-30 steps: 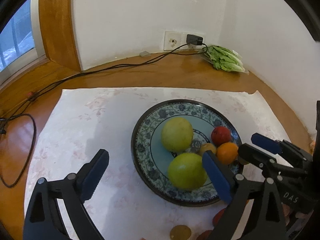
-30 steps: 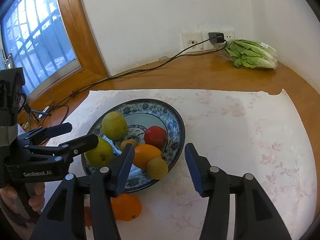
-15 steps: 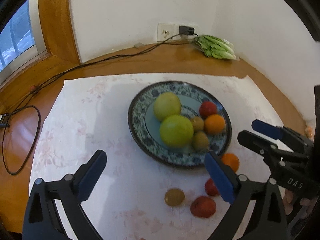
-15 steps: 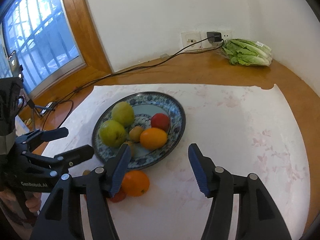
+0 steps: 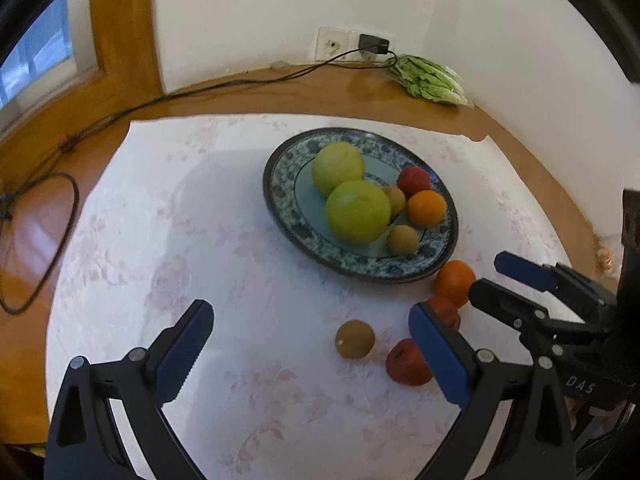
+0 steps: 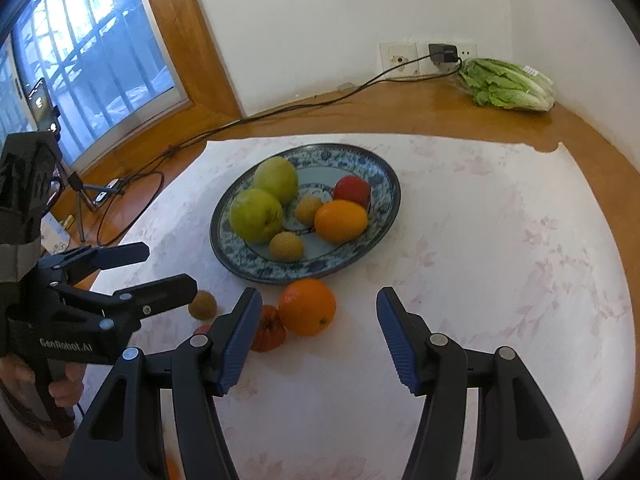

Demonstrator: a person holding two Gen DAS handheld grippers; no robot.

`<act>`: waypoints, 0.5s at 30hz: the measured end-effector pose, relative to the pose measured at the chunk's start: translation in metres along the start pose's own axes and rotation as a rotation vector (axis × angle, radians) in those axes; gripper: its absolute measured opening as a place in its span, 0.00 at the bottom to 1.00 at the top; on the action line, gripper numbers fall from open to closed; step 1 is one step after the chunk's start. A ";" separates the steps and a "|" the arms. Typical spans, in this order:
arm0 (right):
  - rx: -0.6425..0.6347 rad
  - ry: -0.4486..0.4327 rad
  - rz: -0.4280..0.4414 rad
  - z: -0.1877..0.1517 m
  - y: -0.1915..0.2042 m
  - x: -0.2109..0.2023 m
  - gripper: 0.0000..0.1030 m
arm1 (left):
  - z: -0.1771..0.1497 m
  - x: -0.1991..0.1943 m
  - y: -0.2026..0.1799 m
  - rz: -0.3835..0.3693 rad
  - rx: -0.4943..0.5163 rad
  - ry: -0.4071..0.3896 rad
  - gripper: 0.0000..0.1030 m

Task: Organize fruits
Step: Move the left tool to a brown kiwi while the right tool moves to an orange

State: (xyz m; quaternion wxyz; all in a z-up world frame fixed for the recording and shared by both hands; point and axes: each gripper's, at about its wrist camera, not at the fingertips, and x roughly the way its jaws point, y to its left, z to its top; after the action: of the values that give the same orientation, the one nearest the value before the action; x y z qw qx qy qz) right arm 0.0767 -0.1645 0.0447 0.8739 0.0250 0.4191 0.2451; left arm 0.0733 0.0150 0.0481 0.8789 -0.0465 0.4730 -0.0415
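Four fruits are left loose on the white cloth (image 6: 480, 240), just near of the patterned plate (image 6: 384, 184): an orange (image 6: 307, 307), a red tomato-like fruit (image 6: 269, 328) touching its left side, a brown kiwi-like fruit (image 6: 202, 305) further left, and a second red fruit (image 5: 408, 362), which is almost hidden behind the right tool's left finger in the right wrist view. The plate already carries two green apples, an orange, a red fruit and two small brown ones.

The coming move is judged to turn on the orange. It is seen just beyond the fingertips of the right tool (image 6: 316, 336), slightly left of the midline between them, close to the left finger (image 6: 236, 340). Being round, it offers no long axis, so no wrist roll should be needed. The right tool is the nearer to it; the left tool (image 5: 312, 356) is better lined up with the brown fruit (image 5: 355, 339), which lies between its fingers' lines, just ahead.

The right tool's jaws have just been opening; they stand apart with nothing between them. The left tool is spread wide and is likewise empty.

Both tools are held low over the near edge of the desk (image 6: 440, 120), tilted steeply down toward the cloth, side by side, the left one gripped by a hand (image 6: 60, 390) at the lower left.
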 end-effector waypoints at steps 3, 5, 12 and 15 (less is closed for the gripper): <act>0.022 0.011 0.011 -0.002 -0.003 0.004 0.59 | -0.004 0.002 0.006 -0.001 -0.022 0.001 0.93; 0.029 0.013 0.012 -0.003 -0.003 0.005 0.59 | -0.006 0.004 0.008 -0.008 -0.028 0.007 0.90; 0.034 0.001 0.002 -0.003 -0.003 0.006 0.40 | -0.014 0.008 0.003 -0.049 -0.005 0.018 0.73; 0.042 0.002 0.010 -0.003 -0.003 0.007 0.36 | -0.017 0.008 -0.005 -0.054 0.029 0.016 0.65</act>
State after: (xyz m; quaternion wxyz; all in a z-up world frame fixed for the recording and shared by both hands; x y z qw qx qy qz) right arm 0.0793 -0.1645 0.0374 0.8716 0.0451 0.4247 0.2408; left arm 0.0638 0.0086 0.0328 0.8741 -0.0463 0.4781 -0.0726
